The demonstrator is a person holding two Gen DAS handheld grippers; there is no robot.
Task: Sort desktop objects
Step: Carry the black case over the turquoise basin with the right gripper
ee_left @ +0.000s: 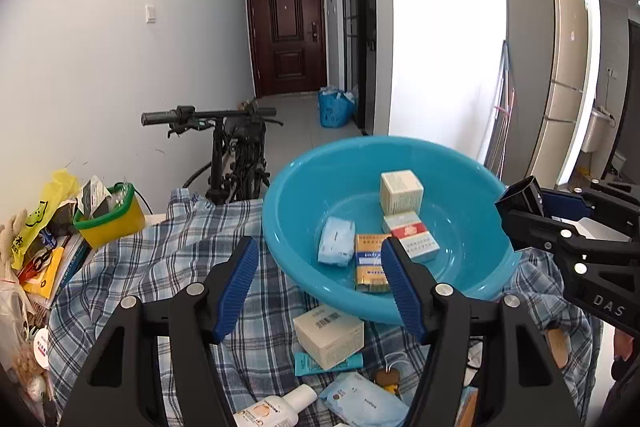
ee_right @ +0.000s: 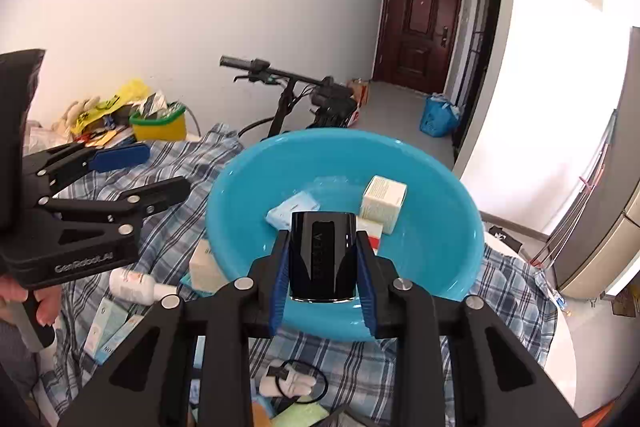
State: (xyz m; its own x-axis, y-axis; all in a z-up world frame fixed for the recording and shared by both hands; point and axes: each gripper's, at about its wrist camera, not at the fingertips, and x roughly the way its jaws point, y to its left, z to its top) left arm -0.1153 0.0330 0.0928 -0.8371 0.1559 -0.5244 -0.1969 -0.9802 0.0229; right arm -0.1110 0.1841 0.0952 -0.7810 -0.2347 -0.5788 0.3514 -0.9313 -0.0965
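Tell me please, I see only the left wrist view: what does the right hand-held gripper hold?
Observer: The right hand-held gripper is shut on a glossy black box, held upright between its blue pads.
Operator: Is the box already over the basin?
Observer: In the right wrist view it appears in front of the near side of the blue basin; I cannot tell how high it is.
Operator: Is anything lying below that gripper?
Observer: A small white roll lies on the checked cloth, on the near side of the basin.
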